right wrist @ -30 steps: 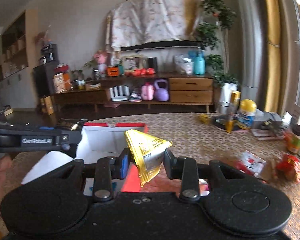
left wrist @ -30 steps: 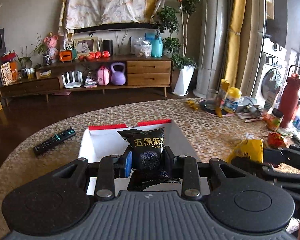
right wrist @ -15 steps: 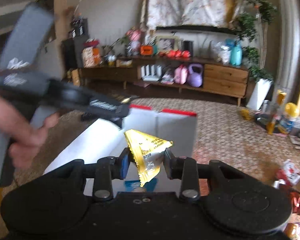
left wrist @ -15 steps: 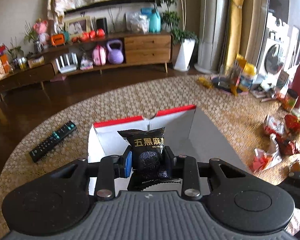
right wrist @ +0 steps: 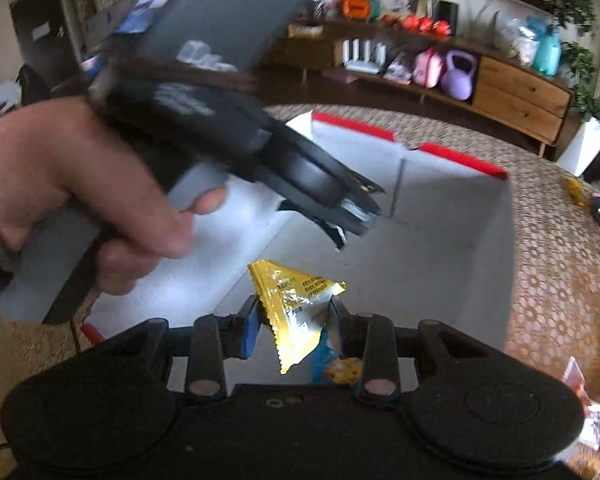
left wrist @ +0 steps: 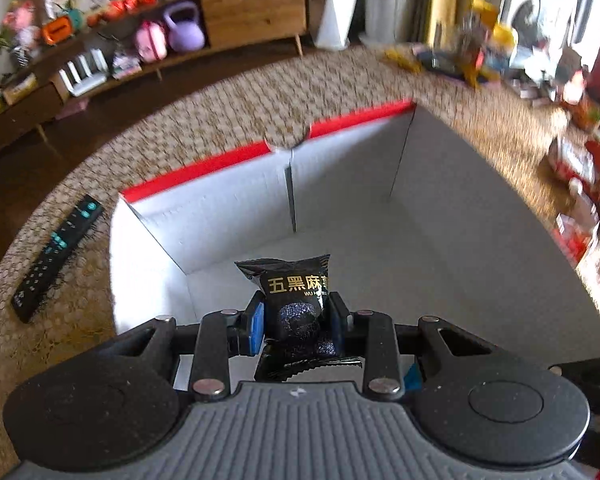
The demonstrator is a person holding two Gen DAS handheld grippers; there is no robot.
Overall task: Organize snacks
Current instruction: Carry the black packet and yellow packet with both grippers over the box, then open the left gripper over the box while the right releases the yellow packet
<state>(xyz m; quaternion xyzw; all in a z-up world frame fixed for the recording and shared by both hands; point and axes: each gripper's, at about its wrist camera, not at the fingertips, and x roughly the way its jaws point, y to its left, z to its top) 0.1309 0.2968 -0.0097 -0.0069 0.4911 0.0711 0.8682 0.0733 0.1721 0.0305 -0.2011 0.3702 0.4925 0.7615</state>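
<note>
Left wrist: jaws clamp black packet (left wrist: 296, 308) (over box (left wrist: 440, 240)); right pinch yellow sachet (right wrist: 296, 312).

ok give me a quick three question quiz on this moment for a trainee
1. True or false: the left gripper is shut on a black snack packet.
2. What does the right gripper hold? A) yellow snack packet B) remote C) bottle
3. Fill in: both packets hang over the open white ____.

Key: 1 true; 2 A; 3 box
</note>
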